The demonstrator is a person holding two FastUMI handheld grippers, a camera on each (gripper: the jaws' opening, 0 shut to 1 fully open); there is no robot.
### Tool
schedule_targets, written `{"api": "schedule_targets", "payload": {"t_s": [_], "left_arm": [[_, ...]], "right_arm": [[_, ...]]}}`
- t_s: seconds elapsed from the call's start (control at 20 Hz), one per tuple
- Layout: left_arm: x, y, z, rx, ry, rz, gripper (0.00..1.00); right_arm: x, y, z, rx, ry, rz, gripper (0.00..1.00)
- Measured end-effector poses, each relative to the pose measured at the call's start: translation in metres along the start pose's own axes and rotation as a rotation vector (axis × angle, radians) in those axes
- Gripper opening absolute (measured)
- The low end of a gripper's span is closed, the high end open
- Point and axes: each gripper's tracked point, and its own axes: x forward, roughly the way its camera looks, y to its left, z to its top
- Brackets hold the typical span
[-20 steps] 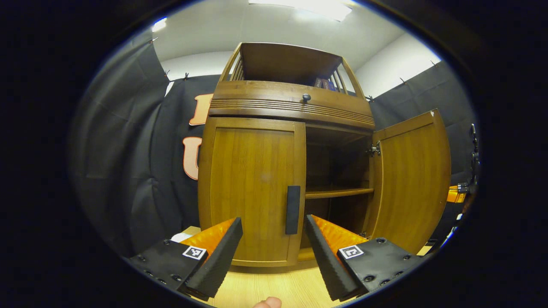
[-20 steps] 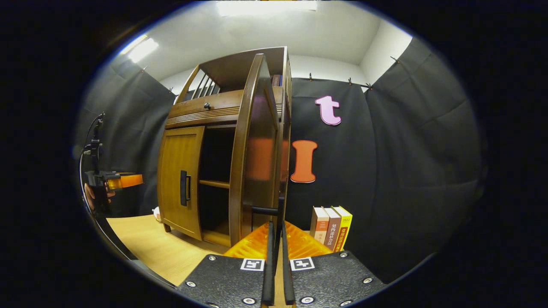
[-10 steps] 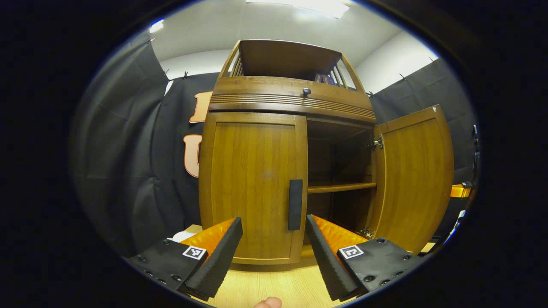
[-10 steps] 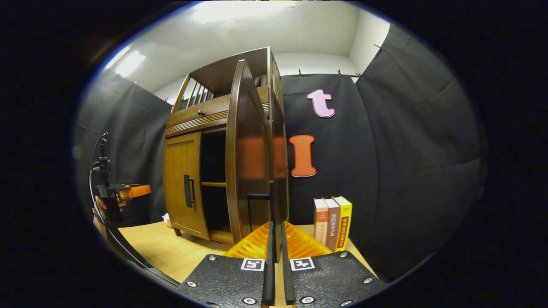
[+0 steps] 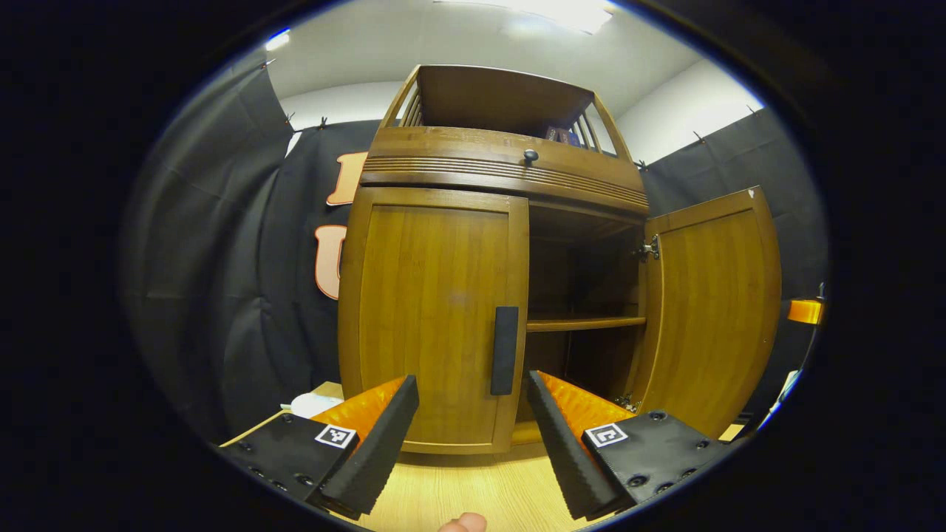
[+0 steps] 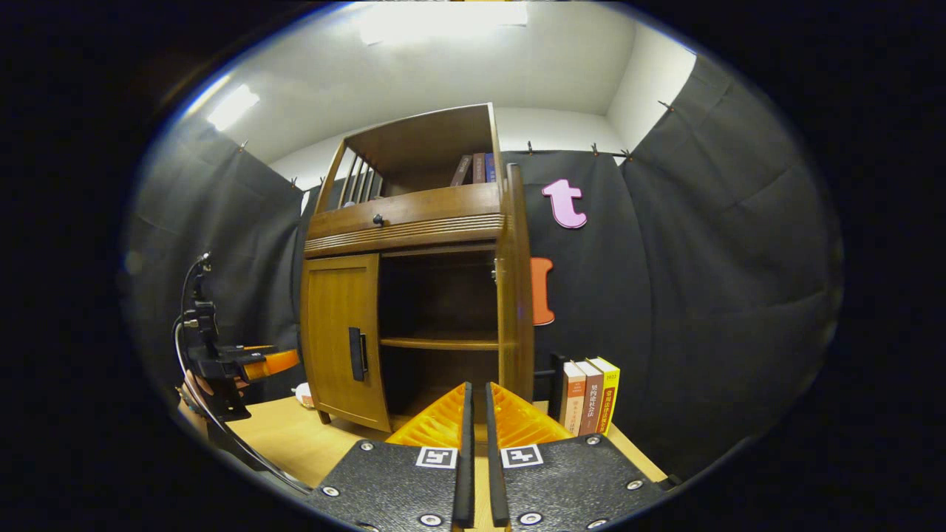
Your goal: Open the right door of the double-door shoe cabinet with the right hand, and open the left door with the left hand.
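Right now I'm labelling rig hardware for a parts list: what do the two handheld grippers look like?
The left gripper has ribbed orange fingers faced with black foam pads, on black textured plates with screws and square black-and-white markers. The right gripper is built the same. In the right gripper view, a black cable loops behind the left gripper.

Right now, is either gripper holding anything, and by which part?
Nothing is held. The left gripper is open, short of the left door's handle. The right gripper is nearly shut on nothing, clear of the open right door.
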Motion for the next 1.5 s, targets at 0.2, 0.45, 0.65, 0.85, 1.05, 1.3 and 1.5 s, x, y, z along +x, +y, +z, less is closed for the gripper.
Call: {"api": "schedule_targets", "payload": {"t_s": [0.2,0.45,0.65,0.85,1.05,1.3,1.5], "left_arm": [[0.001,-0.009,0.002,0.008,0.003,-0.013,0.96],[0.007,-0.016,0.001,-0.005,-0.003,-0.028,0.94],[0.017,-0.029,-0.003,-0.022,0.016,-0.055,0.94],[0.035,-0.04,-0.002,-0.034,0.045,-0.072,0.97],[0.063,-0.049,0.005,-0.045,0.044,-0.088,0.94],[0.12,-0.056,-0.002,-0.04,0.073,-0.076,0.96],[0.156,-0.046,-0.01,-0.005,0.074,-0.04,0.97]], "right_arm": [[0.031,0.024,-0.013,-0.029,0.015,0.0,0.07],[0.064,0.042,-0.026,-0.064,0.039,-0.011,0.29],[0.07,0.056,-0.04,-0.051,0.059,-0.003,0.86],[0.07,0.068,-0.04,-0.074,0.058,0.004,0.98],[0.063,0.075,-0.034,-0.085,0.046,0.021,0.98],[0.058,0.07,-0.03,-0.078,0.036,0.017,0.94],[0.056,0.065,-0.028,-0.099,0.037,0.012,0.94]]}}
